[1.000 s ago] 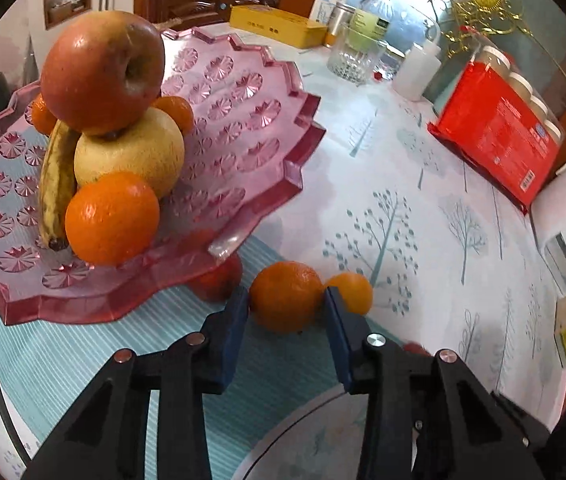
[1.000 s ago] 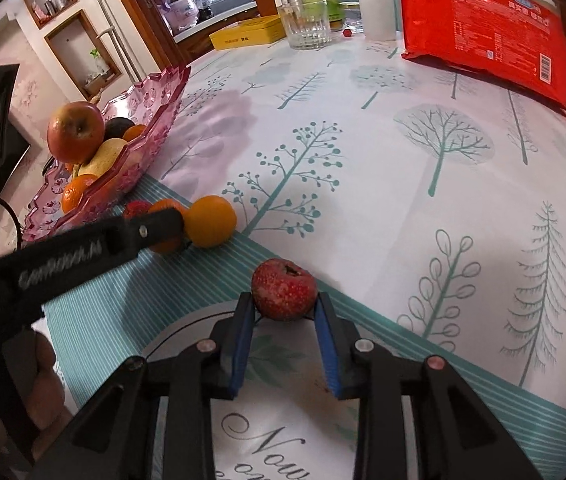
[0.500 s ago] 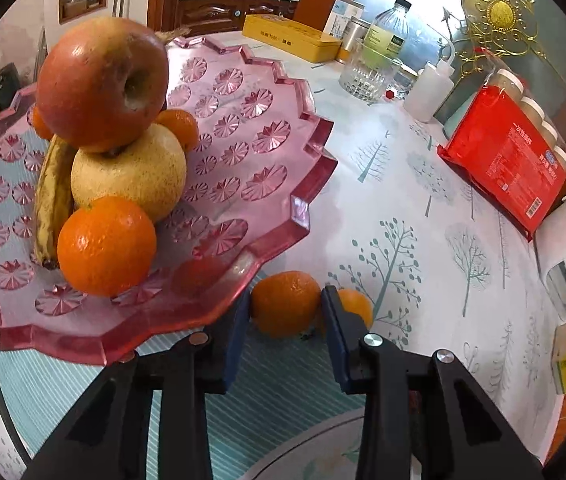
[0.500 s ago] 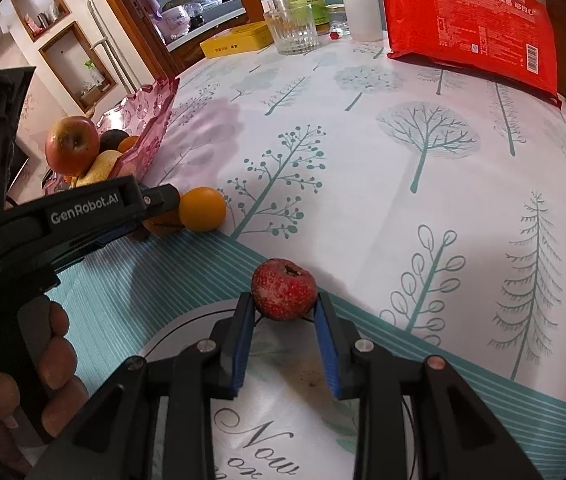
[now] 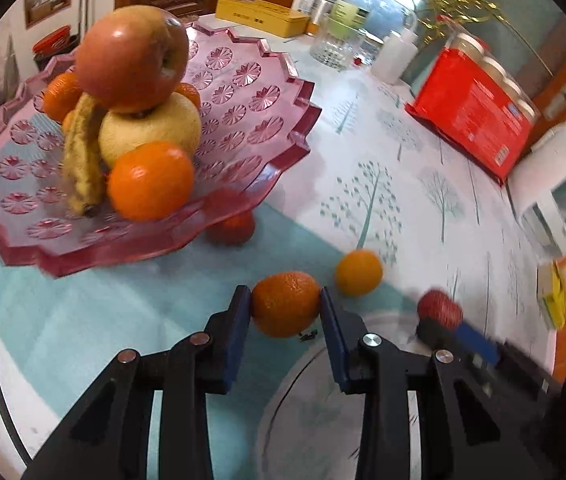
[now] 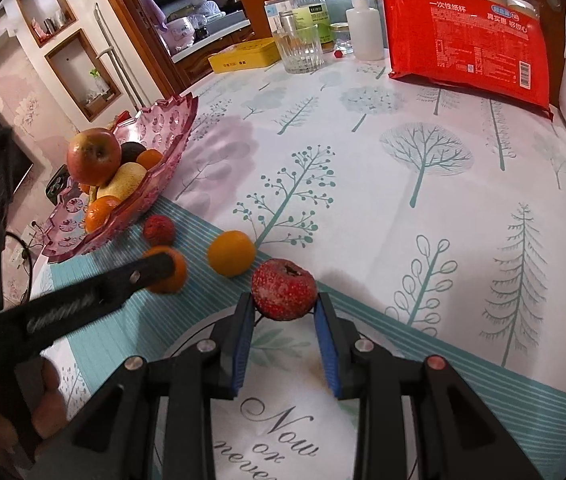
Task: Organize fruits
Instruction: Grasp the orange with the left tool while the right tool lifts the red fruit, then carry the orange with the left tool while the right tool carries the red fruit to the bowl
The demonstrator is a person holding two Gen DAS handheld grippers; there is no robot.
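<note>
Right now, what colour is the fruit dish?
Translucent pink fruit dish with a starburst pattern; clearest in the left wrist view.

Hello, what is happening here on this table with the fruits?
A person is tidying fruit with a handheld gripper in each hand. The left gripper is shut on an orange tangerine; the right gripper is shut on a red speckled fruit. A smaller orange fruit and another red fruit lie on the tablecloth beside the pink glass dish, which holds an apple, pear, banana and oranges.
</note>
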